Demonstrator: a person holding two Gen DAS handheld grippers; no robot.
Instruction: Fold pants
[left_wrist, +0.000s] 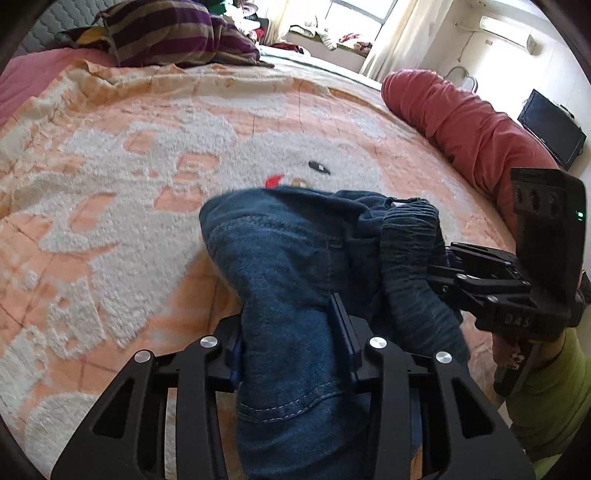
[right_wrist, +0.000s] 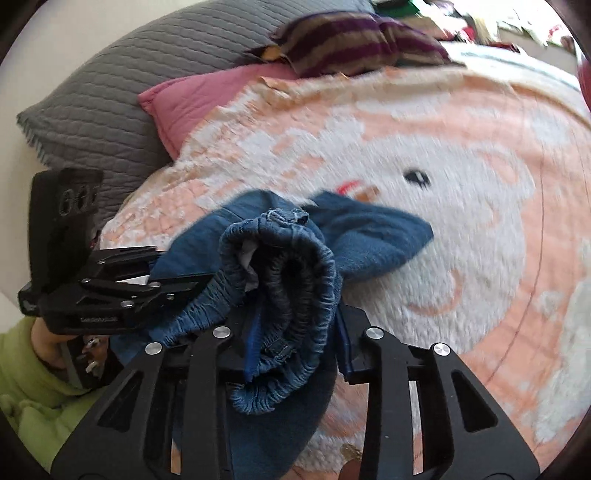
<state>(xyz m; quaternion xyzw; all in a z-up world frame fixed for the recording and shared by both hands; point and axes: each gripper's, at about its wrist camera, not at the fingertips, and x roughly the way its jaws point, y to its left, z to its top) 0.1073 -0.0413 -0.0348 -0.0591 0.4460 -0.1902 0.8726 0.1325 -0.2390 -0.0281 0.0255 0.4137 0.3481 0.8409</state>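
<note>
A pair of blue denim pants (left_wrist: 280, 258) hangs bunched between both grippers above the bed. My left gripper (left_wrist: 291, 332) is shut on a denim leg part near its hem. In the left wrist view my right gripper (left_wrist: 439, 273) comes in from the right, shut on the gathered elastic waistband. In the right wrist view the right gripper (right_wrist: 295, 332) is shut on the rolled waistband (right_wrist: 291, 280), and the left gripper (right_wrist: 177, 286) comes in from the left, clamped on the denim. A loose flap of the pants (right_wrist: 373, 236) droops onto the blanket.
A peach and white fluffy blanket (left_wrist: 147, 192) covers the bed. A red bolster (left_wrist: 469, 125) lies at its right edge. A purple striped pillow (left_wrist: 173, 33), a pink pillow (right_wrist: 199, 99) and a grey quilted one (right_wrist: 110, 81) lie at the head. The person's green sleeve (right_wrist: 33, 391) is near.
</note>
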